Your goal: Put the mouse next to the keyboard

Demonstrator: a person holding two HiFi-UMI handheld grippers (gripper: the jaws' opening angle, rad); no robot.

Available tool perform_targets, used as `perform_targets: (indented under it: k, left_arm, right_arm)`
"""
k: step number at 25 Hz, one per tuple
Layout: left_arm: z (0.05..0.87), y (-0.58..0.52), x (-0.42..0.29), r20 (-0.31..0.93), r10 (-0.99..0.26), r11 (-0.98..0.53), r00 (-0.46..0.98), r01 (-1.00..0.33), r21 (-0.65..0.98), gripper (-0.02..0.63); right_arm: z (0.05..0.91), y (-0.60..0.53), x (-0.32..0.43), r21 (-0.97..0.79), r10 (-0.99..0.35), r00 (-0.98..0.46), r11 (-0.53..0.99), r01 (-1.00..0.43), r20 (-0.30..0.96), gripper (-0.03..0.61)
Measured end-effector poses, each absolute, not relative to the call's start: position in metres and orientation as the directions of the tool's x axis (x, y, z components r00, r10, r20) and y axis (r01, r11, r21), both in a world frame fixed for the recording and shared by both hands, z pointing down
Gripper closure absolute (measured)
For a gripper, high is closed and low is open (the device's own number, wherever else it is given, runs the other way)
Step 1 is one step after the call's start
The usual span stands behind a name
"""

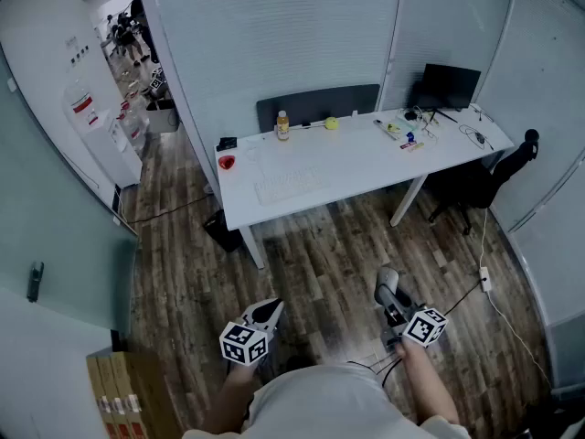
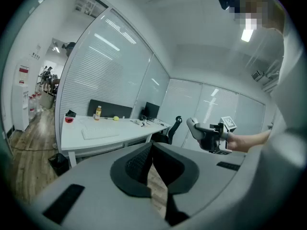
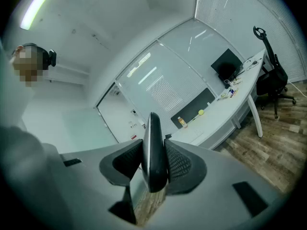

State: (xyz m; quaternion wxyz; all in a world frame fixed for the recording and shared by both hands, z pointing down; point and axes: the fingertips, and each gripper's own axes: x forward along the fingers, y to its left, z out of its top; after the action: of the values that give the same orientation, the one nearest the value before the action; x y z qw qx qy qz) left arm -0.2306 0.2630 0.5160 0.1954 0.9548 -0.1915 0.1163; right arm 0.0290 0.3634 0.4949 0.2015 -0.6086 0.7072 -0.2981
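Observation:
A dark mouse (image 3: 154,152) stands on edge between the pads of my right gripper (image 3: 154,164), which is shut on it. In the head view the mouse (image 1: 387,284) juts from the right gripper (image 1: 389,297) over the wooden floor, well short of the desk. The left gripper view also catches the mouse (image 2: 193,127) in the right gripper (image 2: 197,130). A white keyboard (image 1: 291,187) lies on the white desk (image 1: 366,167), left of centre. My left gripper (image 1: 271,311) hangs low at the left, its jaws (image 2: 152,153) together with nothing between them.
On the desk are a bottle (image 1: 282,124), a yellow ball (image 1: 331,123), a red object (image 1: 226,162), a monitor (image 1: 448,85) and small items with cables at the right end. An office chair (image 1: 489,179) stands to the right, a black bin (image 1: 224,231) under the desk, boxes (image 1: 123,391) at lower left.

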Motion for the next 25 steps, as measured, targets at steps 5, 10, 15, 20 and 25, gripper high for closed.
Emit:
perform_targets:
  k: [5,10,15,20,25]
  left_arm:
    - [0.518,0.261,-0.233,0.298,-0.316,-0.85,0.901,-0.408,0.333,0.595]
    - [0.519,0.259,-0.236,0.296,-0.301,-0.855,0.906,-0.394,0.338,0.595]
    - [0.522,0.255,-0.242,0.3,-0.285,-0.859,0.91,-0.382,0.342,0.594]
    - [0.524,0.249,-0.25,0.3,-0.27,-0.865,0.915,-0.367,0.342,0.594]
    - [0.527,0.24,-0.259,0.303,-0.265,-0.868,0.916,-0.363,0.339,0.595]
  right_arm:
    - [0.493,0.362,0.027,-0.673,-0.983,-0.173,0.081,-0.735,0.07,0.425]
    - [0.493,0.362,0.023,-0.679,-0.985,-0.159,0.07,-0.731,0.069,0.425]
    - [0.495,0.363,0.016,-0.666,-0.987,-0.14,0.048,-0.745,0.085,0.425]
    - [0.5,0.363,0.008,-0.672,-0.99,-0.113,0.026,-0.74,0.086,0.425]
    - [0.503,0.358,0.0,-0.674,-0.991,-0.104,0.019,-0.739,0.086,0.426]
